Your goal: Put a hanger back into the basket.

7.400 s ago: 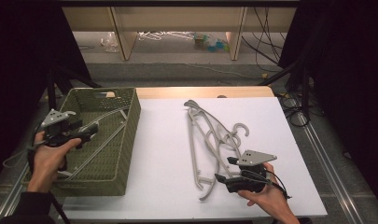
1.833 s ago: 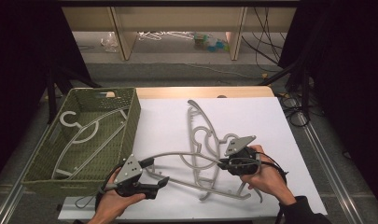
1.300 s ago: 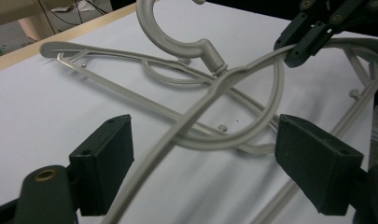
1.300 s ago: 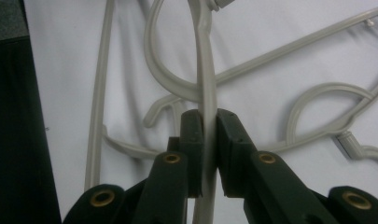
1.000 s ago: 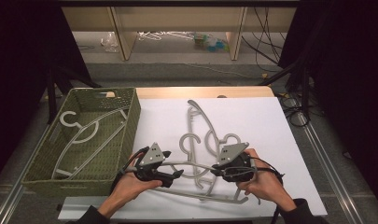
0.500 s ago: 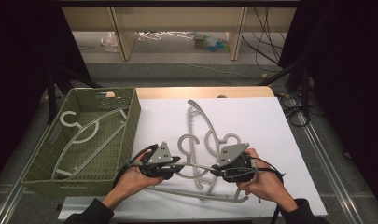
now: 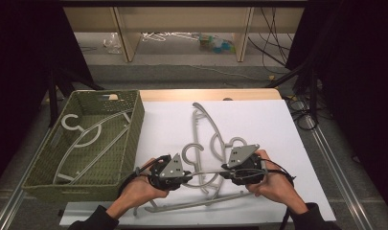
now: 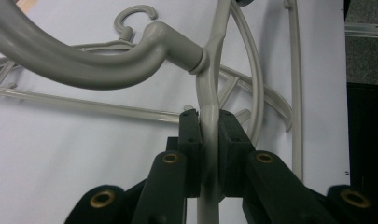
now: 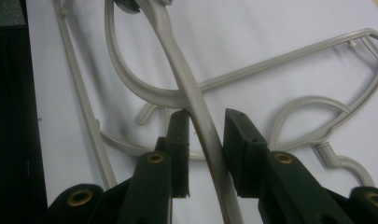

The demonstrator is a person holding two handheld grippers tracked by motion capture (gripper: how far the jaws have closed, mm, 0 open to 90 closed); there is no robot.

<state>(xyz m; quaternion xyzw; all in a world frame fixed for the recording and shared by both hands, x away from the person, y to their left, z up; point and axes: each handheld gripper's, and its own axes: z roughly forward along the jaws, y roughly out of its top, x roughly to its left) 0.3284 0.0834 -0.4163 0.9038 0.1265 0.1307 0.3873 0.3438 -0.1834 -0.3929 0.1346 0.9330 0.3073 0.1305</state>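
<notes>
While clamped, left hand-held gripper [image 8: 209, 154] on hanger [image 8: 207, 100].

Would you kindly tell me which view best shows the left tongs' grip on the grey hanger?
The left gripper view: there the left tongs are shut on the grey hanger, pads pressed against its arm. The high view shows the left tongs small, the contact hidden. The right gripper view shows the same hanger passing between the right tongs.
</notes>
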